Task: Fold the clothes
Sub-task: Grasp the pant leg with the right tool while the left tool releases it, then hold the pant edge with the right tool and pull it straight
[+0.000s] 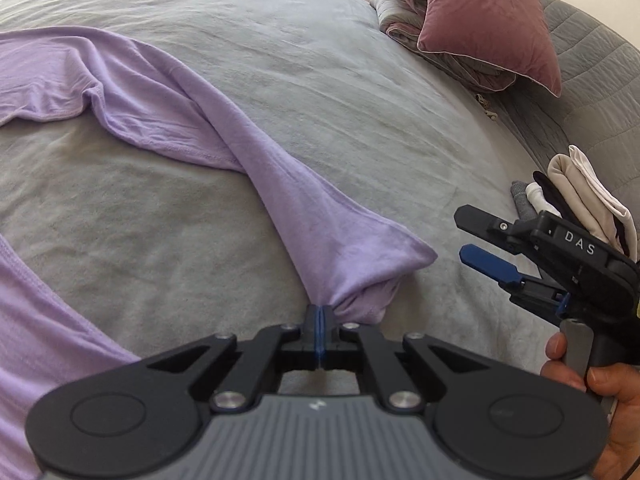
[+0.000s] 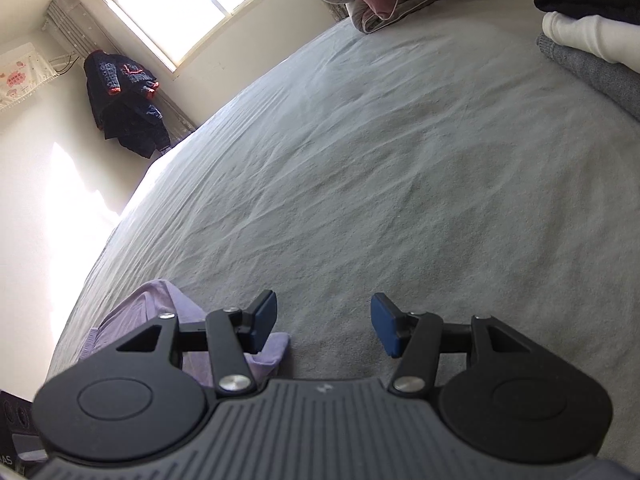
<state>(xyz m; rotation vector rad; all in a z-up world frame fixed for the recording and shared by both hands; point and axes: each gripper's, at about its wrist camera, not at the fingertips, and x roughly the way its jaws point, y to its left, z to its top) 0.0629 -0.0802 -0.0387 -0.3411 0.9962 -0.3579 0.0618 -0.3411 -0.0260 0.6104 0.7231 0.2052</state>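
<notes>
A lilac long-sleeved garment (image 1: 168,92) lies stretched over the grey bedspread (image 1: 320,80). My left gripper (image 1: 319,312) is shut on the bunched end of one sleeve, which runs away from it to the upper left. More of the lilac garment lies at the lower left edge. My right gripper (image 1: 466,234) hovers open to the right of that sleeve end, held by a hand (image 1: 600,392). In the right wrist view my right gripper (image 2: 324,322) stands open over the bare bedspread (image 2: 400,180), with a corner of the lilac garment (image 2: 152,308) beside its left finger.
A stack of folded clothes (image 1: 580,196) sits at the right edge of the bed, seen also as folded clothes (image 2: 592,36). A mauve pillow (image 1: 488,20) on a rolled quilt lies at the head. Dark clothes (image 2: 124,100) hang by the window (image 2: 192,4) beyond the bed's far edge.
</notes>
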